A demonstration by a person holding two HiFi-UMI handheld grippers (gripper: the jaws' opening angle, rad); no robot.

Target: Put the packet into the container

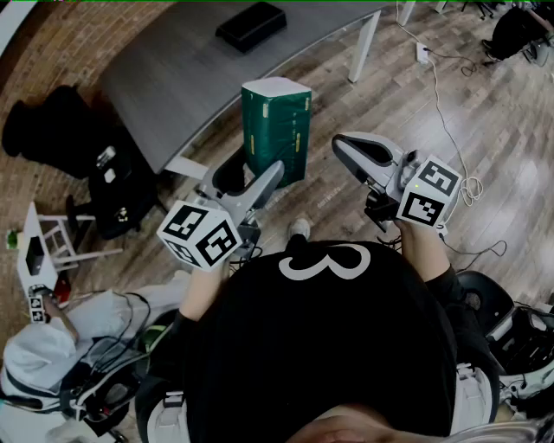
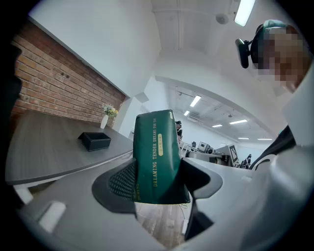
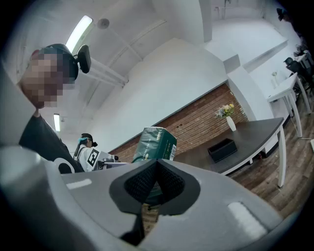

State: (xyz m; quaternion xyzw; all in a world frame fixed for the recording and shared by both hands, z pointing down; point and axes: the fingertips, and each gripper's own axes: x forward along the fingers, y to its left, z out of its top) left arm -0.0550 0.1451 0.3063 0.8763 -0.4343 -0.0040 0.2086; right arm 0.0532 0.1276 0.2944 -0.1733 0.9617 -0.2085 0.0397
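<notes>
While it is clamped low between the wide-set jaws of the left gripper (image 1: pixel 251 179), the tall dark-green plastic packet (image 1: pixel 277 121) stands upright at the head view's centre. Gold print up its side reads "DREAMING TENDER DREAMS FOR YOU". At centre right, the right gripper (image 1: pixel 349 149) has its jaws together on nothing. At upper centre, a black rectangular container (image 1: pixel 251 24) sits on the grey table (image 1: pixel 173 86), well apart from the packet. A white "3" marks the person's black shirt (image 1: pixel 329 346).

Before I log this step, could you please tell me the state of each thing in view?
packet: upright, clamped in the left gripper, held off the table.
left gripper: shut on the packet.
right gripper: shut, empty.
container: on the table, packet not in it.
</notes>
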